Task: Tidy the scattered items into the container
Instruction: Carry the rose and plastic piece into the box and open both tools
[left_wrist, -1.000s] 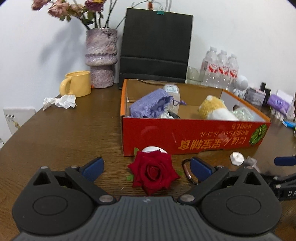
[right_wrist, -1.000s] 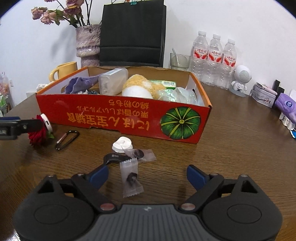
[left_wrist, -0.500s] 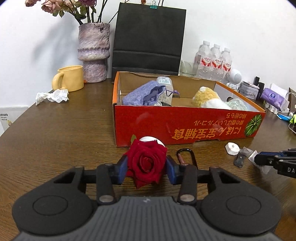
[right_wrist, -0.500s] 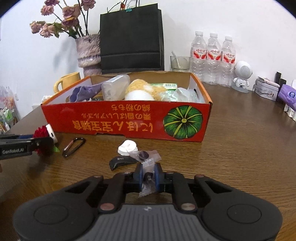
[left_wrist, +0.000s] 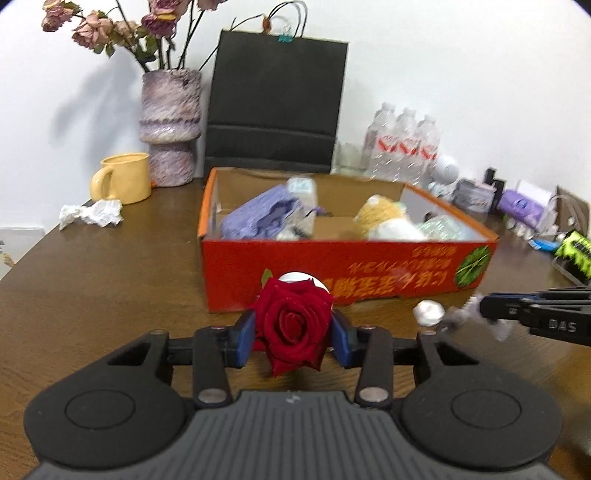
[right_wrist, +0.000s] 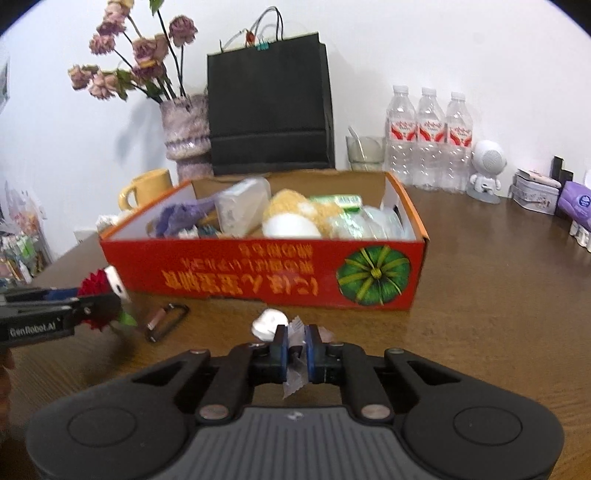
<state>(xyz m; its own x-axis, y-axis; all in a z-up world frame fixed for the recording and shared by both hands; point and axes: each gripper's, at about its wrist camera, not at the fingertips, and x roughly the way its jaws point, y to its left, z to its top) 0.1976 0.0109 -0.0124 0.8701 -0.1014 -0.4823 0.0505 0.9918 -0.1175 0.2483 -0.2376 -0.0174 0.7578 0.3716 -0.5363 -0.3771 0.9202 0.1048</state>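
Before the red box (right_wrist: 258, 273), carabiner (right_wrist: 166, 321) (loose); hand-held grippers gripping rose (left_wrist: 291, 325), packet (right_wrist: 295, 347).

We carry two black grippers: left gripper (left_wrist: 293, 334) and right gripper (right_wrist: 295, 349), each with blue pads (left_wrist: 245, 338), silver screws (right_wrist: 212, 410), ribbed grey housing; white lettering at frame edges.

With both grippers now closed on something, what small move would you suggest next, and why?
Probably lift both and carry them over the red box. The left gripper clamps the rose and the right gripper pinches the clear packet, both low over the table just in front of the box.
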